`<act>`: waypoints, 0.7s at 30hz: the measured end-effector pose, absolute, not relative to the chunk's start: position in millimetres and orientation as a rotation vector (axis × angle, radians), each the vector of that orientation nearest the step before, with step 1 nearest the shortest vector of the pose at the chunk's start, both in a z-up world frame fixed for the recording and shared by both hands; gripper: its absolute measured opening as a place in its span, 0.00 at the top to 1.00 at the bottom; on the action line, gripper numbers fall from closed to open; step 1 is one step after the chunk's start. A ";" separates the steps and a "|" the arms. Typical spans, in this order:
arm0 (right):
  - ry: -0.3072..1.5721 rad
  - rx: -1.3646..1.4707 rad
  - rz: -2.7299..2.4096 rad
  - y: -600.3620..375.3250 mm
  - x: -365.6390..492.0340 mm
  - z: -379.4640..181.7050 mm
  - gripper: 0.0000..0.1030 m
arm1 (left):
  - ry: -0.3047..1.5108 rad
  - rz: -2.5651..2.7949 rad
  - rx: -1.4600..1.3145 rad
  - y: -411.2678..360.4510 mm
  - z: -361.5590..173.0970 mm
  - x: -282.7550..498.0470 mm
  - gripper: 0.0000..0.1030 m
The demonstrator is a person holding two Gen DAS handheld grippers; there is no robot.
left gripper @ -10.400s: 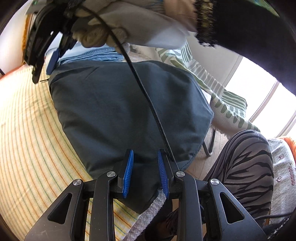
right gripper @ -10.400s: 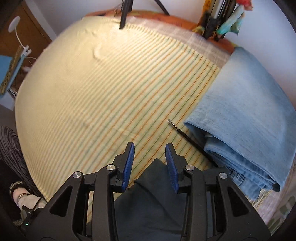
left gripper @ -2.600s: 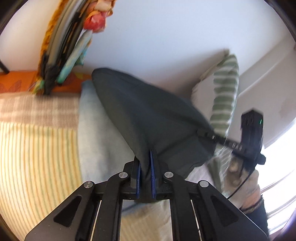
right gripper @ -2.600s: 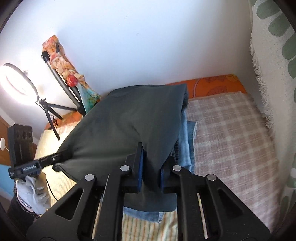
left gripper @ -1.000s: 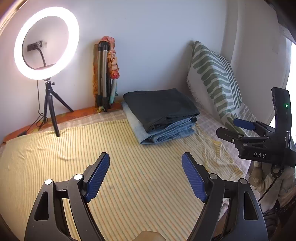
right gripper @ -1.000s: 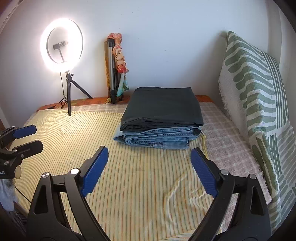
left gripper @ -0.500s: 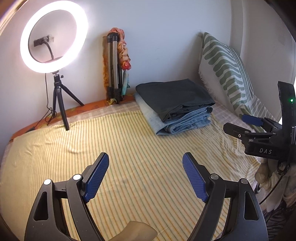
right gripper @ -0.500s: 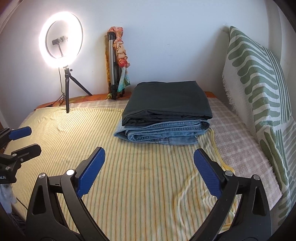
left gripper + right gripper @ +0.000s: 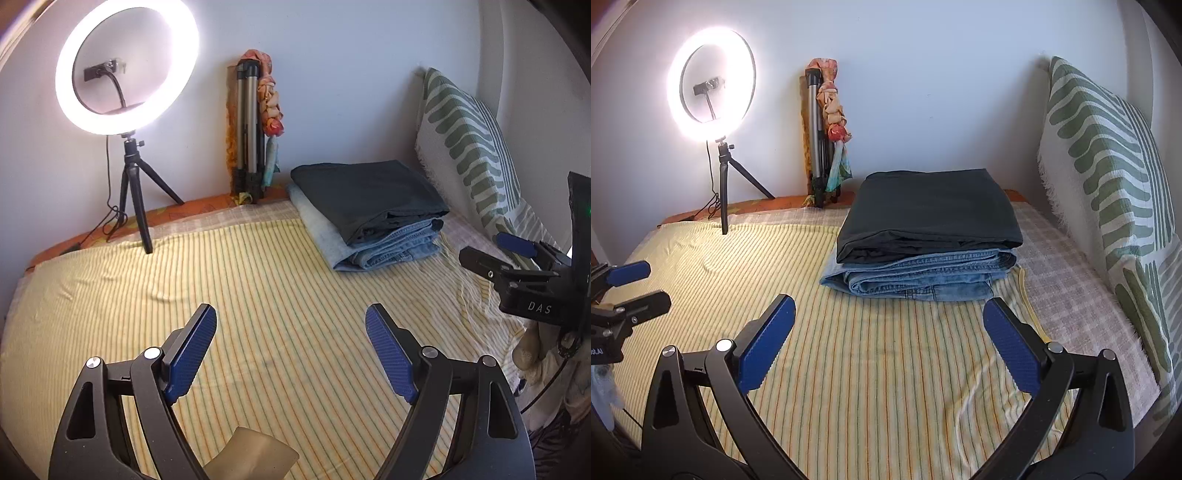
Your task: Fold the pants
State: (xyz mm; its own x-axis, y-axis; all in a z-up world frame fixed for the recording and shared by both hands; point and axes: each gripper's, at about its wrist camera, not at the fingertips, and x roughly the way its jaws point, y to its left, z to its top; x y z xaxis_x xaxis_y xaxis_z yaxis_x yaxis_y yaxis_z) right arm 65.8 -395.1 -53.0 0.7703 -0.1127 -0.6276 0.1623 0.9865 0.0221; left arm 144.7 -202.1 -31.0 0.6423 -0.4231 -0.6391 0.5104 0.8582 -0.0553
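Striped woven bedspread bears smooth, squarely folded dark pants.

Both my grippers empty, jaws wide.
Left gripper low centre of its frame; right gripper low centre too, fingers spread apart.

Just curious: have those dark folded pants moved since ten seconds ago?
Yes. The dark pants left the near striped sheet and now lie folded atop the jeans by the wall.
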 end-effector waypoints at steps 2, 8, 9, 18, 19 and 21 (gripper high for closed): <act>0.679 0.075 -0.150 -395.5 66.0 -54.2 0.00 | 0.684 -0.536 0.137 -201.5 -29.3 144.7 0.18; 0.678 0.084 -0.156 -398.2 65.8 -54.6 0.00 | 0.652 -0.528 0.169 -203.5 -24.1 139.7 0.15; 0.677 0.083 -0.155 -398.2 65.6 -54.4 0.00 | 0.651 -0.528 0.171 -203.8 -23.9 139.2 0.15; 0.677 0.080 -0.154 -397.2 65.5 -55.0 0.00 | 0.640 -0.509 0.210 -208.3 -24.2 135.9 0.14; 0.677 0.080 -0.154 -397.1 65.6 -55.0 0.00 | 0.640 -0.509 0.210 -208.5 -23.9 135.9 0.14; 0.677 0.078 -0.153 -397.0 65.7 -55.2 0.00 | 0.641 -0.508 0.209 -208.4 -24.0 135.4 0.14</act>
State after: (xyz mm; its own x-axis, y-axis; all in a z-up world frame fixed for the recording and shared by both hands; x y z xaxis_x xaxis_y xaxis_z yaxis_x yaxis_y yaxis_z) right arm 65.7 -397.0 -55.2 0.7686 -0.1151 -0.6293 0.1660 0.9859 0.0226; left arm 135.4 -208.4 -24.0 0.6850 -0.3872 -0.6171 0.5131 0.8578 0.0314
